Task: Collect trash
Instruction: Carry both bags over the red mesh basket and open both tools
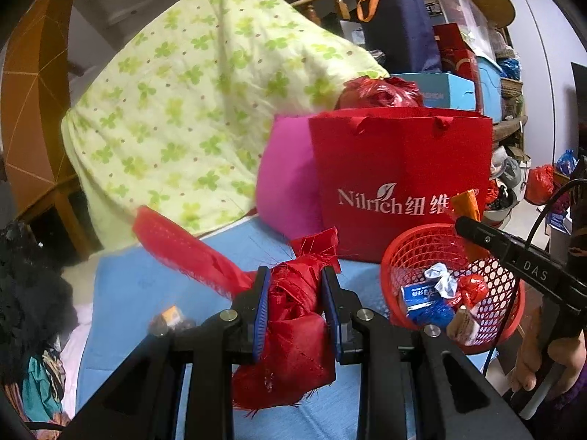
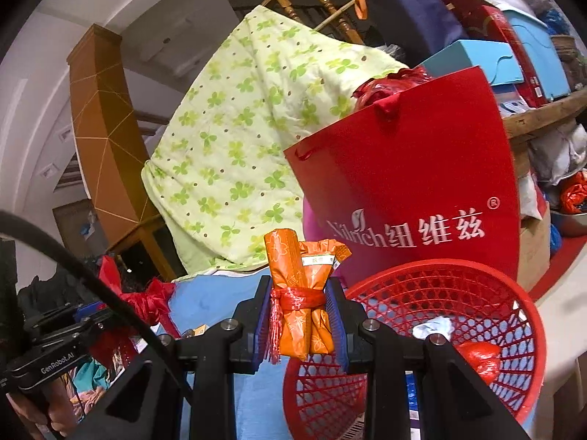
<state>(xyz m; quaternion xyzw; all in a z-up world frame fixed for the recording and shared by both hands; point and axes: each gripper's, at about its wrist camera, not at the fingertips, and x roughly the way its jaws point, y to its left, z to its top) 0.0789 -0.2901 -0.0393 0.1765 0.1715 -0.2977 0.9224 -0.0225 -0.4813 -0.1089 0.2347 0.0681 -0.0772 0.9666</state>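
Observation:
My left gripper point(image 1: 296, 308) is shut on a bundle of frayed red cloth point(image 1: 290, 333), held above the blue cover just left of the red mesh basket point(image 1: 488, 304). The basket holds several crumpled wrappers point(image 1: 436, 293). My right gripper point(image 2: 299, 311) is shut on an orange wrapper bundle point(image 2: 304, 286) tied with a red band, held at the basket's point(image 2: 513, 315) left rim. In the left wrist view the right gripper point(image 1: 473, 227) reaches over the basket with the orange bundle point(image 1: 466, 205). In the right wrist view the red cloth point(image 2: 146, 300) shows at left.
A red Nilrich paper bag point(image 1: 400, 168) stands behind the basket, with a pink cushion point(image 1: 286, 179) and a green clover quilt point(image 1: 190, 102) to its left. A blue cover point(image 1: 146, 278) lies underneath. Small items point(image 1: 170, 319) lie at left. Boxes and bags point(image 1: 455, 58) pile up behind.

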